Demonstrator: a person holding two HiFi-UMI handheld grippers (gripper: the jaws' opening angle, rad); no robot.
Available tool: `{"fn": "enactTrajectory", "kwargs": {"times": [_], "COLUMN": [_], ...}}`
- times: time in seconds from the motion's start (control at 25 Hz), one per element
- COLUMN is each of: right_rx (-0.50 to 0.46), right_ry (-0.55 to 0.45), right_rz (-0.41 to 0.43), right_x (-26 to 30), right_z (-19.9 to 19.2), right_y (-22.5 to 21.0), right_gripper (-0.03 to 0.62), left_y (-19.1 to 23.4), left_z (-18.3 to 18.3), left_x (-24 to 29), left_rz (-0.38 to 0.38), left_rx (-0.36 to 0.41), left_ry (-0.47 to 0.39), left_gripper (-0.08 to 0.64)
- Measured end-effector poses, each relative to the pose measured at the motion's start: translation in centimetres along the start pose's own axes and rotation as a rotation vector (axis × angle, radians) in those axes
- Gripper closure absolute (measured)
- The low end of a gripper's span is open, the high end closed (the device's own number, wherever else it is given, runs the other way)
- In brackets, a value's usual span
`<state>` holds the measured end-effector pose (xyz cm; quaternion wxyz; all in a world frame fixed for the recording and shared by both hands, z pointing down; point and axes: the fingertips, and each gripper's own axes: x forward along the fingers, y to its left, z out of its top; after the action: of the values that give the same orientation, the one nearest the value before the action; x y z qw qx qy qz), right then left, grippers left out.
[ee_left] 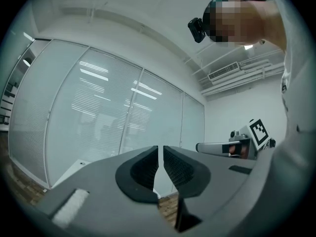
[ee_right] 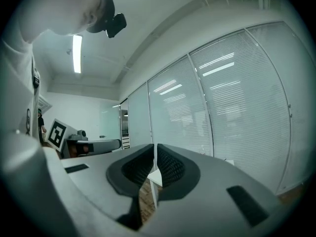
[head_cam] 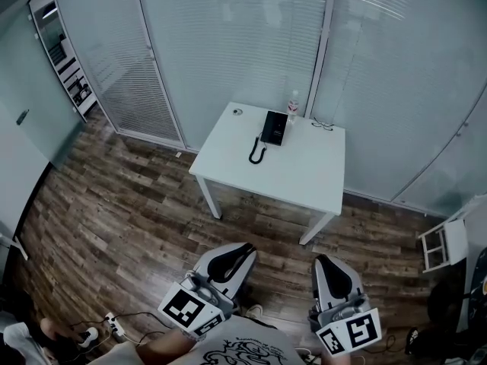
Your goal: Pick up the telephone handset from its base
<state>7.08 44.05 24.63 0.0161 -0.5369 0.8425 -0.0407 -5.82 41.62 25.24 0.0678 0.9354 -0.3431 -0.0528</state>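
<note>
A black telephone (head_cam: 274, 127) lies on the white table (head_cam: 304, 173) across the room, near its far edge. Its handset rests on the base, and the coiled cord (head_cam: 257, 155) trails toward me. Both grippers hang low in the head view, well short of the table and over the wood floor. My left gripper (head_cam: 247, 248) is shut with nothing in it, as its own view shows (ee_left: 161, 149). My right gripper (head_cam: 321, 261) is also shut and empty (ee_right: 155, 149). In the right gripper view a table corner (ee_right: 154, 177) shows just behind the jaws.
A clear bottle (head_cam: 294, 103) stands behind the phone, and a small round object (head_cam: 237, 112) lies at the table's far left corner. Glass walls with blinds close off the back. A white stool (head_cam: 441, 245) stands at the right; a power strip (head_cam: 99, 329) lies on the floor.
</note>
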Motion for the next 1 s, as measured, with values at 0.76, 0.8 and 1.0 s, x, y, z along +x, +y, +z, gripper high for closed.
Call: {"fn": "enactTrajectory", "kwargs": {"times": [0.76, 0.8, 1.0], "right_rx": [-0.01, -0.009, 0.015], "right_ry": [0.038, 0.042, 0.064], "right_rz": [0.056, 0.055, 0.002], "right_x": [20.0, 20.9, 23.5], "right_z": [0.1, 0.0, -1.0], "right_y": [2.3, 2.5, 2.3], "right_gripper": [0.574, 0.574, 0.574], "left_y": [19.1, 20.1, 24.0], "left_z": [2.7, 2.8, 2.8], "left_x": [2.7, 2.7, 2.5], "left_rz": [0.045, 0.047, 0.033], "left_rx": [-0.028, -0.03, -0.039], "left_ry": [-0.008, -0.01, -0.005], "left_gripper": [0.528, 0.528, 0.528]}}
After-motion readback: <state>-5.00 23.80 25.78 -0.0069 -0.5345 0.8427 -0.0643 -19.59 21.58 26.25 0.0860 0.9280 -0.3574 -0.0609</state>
